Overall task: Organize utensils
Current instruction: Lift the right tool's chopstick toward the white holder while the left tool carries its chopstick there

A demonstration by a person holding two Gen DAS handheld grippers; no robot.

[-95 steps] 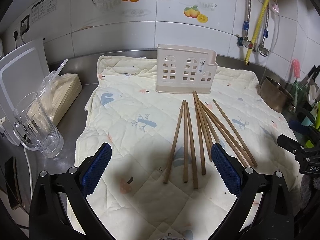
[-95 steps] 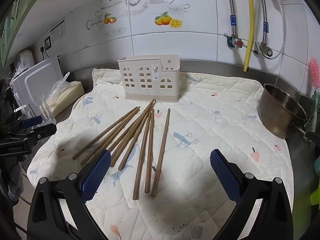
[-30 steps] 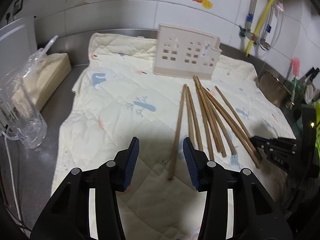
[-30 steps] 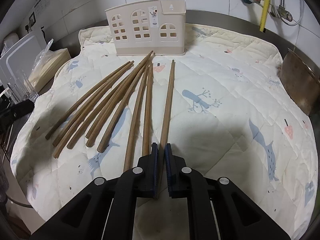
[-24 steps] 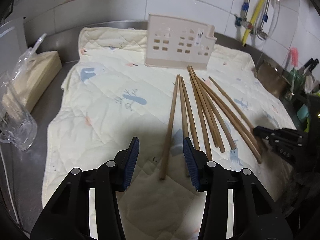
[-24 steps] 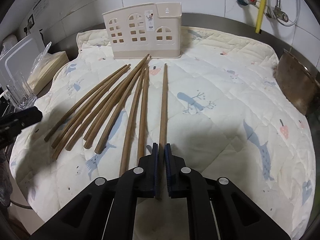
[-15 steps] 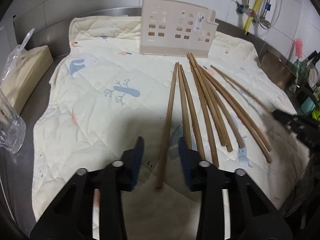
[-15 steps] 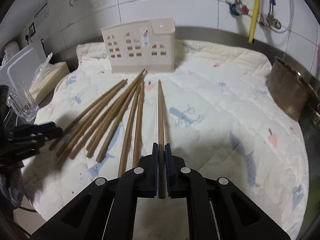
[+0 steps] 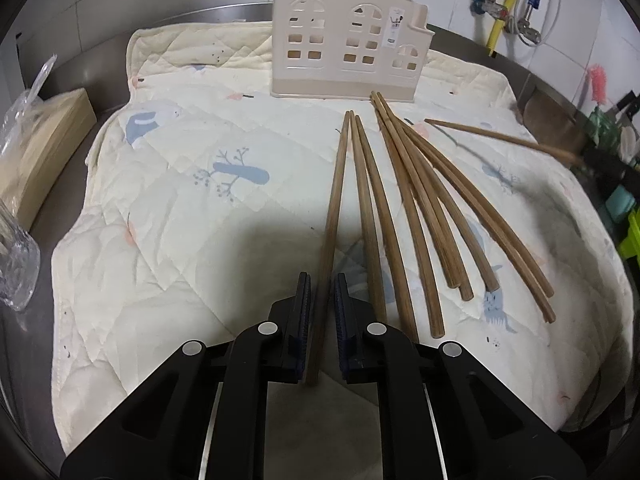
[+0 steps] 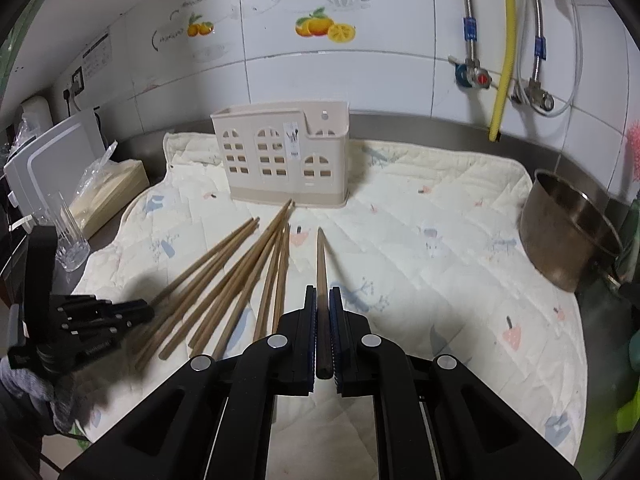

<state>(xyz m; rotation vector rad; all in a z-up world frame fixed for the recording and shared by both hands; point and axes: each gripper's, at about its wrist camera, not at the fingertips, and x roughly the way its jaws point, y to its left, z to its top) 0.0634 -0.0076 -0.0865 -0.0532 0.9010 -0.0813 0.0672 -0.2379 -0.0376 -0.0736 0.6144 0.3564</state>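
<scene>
My left gripper (image 9: 321, 292), spread wide a moment ago, has closed its blue pads on the near end of the leftmost chopstick (image 9: 334, 208), which still lies on the quilted mat (image 9: 192, 208) covering the counter. My right gripper (image 10: 323, 302) stays pinched on another chopstick (image 10: 321, 264) and has lifted it clear of the mat; its tip points toward the cream utensil holder (image 10: 280, 156) at the back. The remaining chopsticks (image 9: 432, 208) lie fanned out between the two, tips near the holder.
</scene>
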